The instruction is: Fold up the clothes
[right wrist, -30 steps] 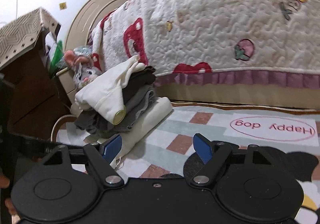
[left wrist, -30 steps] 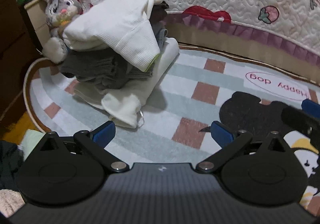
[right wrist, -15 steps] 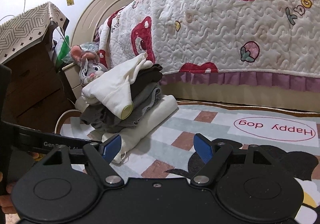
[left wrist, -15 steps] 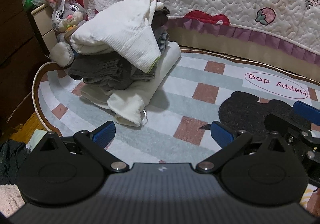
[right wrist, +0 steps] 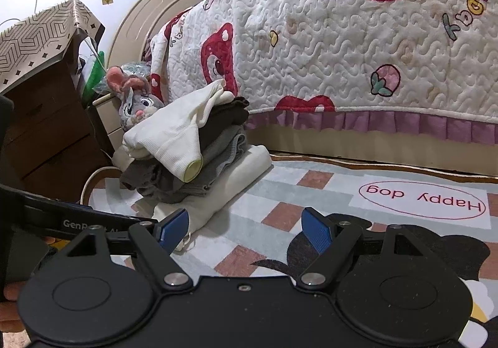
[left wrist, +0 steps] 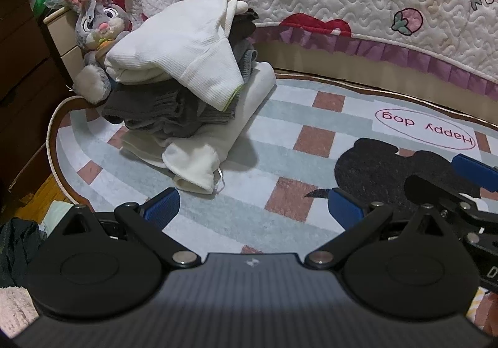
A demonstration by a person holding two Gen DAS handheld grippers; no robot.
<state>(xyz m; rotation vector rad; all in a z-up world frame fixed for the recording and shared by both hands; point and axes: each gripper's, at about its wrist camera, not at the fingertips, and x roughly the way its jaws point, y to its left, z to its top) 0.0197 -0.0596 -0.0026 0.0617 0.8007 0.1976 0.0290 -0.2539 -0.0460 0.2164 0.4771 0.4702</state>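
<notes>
A pile of folded clothes point(left wrist: 186, 99) sits on the rug's far left, near the bed. On top lies a white ribbed garment point(left wrist: 183, 49), under it grey knitwear point(left wrist: 155, 118), and at the bottom a cream piece point(left wrist: 218, 142). The same pile point(right wrist: 186, 155) shows in the right wrist view. My left gripper point(left wrist: 252, 208) is open over bare rug, short of the pile, with nothing between its blue pads. My right gripper point(right wrist: 246, 228) is open too and holds nothing; its blue tip point(left wrist: 473, 167) shows at the right of the left wrist view.
A patterned rug point(left wrist: 311, 118) with "Happy dog" lettering covers the floor. The bed with its quilted bear cover point(right wrist: 358, 37) runs along the back. A plush rabbit point(left wrist: 96, 34) leans beside the pile. Dark wooden drawers point(right wrist: 46, 136) stand at left. More clothes point(left wrist: 15, 242) lie at lower left.
Both grippers have drawn back and tilted up slightly, so the pile sits a little farther off. Both stayed open and empty. The pile has not moved.
</notes>
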